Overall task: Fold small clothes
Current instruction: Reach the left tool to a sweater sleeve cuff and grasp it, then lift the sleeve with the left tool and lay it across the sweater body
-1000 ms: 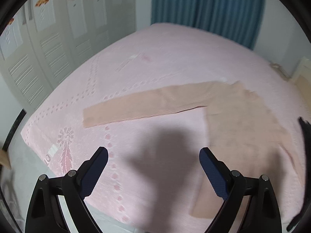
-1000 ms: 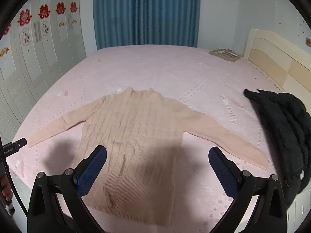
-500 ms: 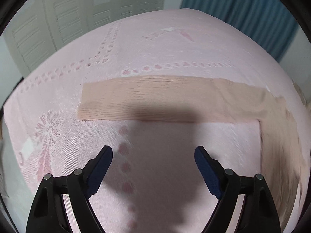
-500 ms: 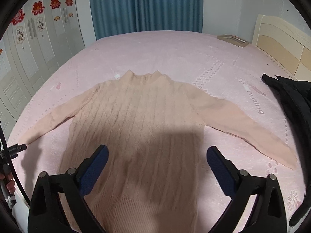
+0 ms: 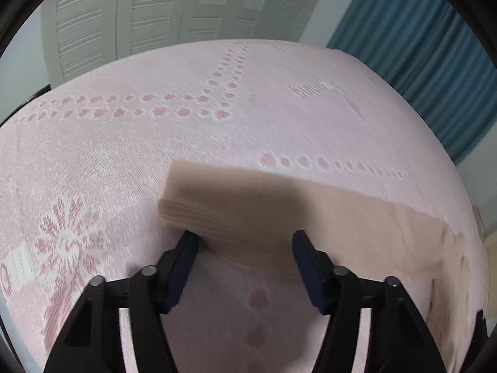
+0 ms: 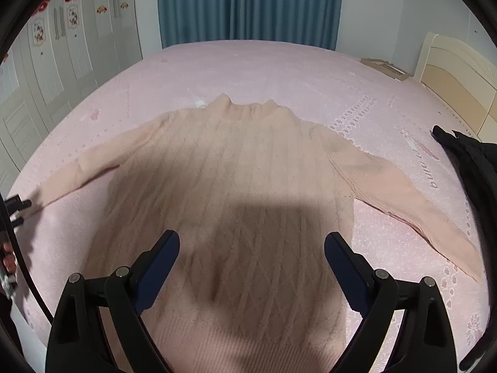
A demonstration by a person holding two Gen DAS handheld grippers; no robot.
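The sweater (image 6: 236, 192) lies flat on my bed (image 6: 279, 68), hem cut off below. My left gripper (image 5: 245, 242) has been closing astride its blurred cuff (image 5: 198, 205), not yet pinching; my right gripper (image 6: 251, 245) hangs spread above the body.

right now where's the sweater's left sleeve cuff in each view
Left wrist: the cuff lies low and centre, just ahead of the left gripper, whose jaws have just been closing, pads not yet on it.
Right wrist: the cuff is at the far left edge, by the left gripper's tip.
Shared landmark: the blue curtain.
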